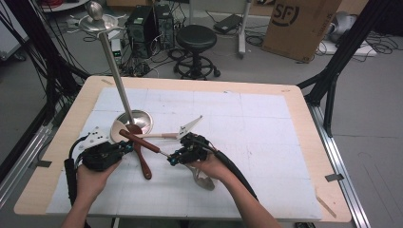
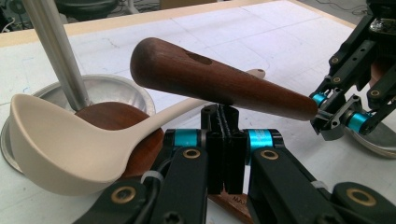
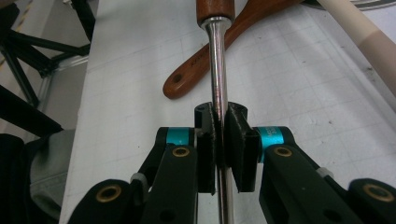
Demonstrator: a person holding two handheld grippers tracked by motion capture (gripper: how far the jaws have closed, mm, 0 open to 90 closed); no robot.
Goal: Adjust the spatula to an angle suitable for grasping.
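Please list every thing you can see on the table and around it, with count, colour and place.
Stand base: one, silver dish with tall pole, table left-centre.
Ladle: one, cream, bowl beside the base.
Wooden spoon: one, brown, flat on the mat.
Wood-handled utensil: one, dark brown handle, steel shaft, lifted.
Tongs: one, white, table centre.
Mat: one, white, covering the table.
Stool: one, black, floor behind.
Cardboard box: one, brown, floor behind.
Left tool: black, shut, empty.
Right tool: black, clamping the steel shaft.
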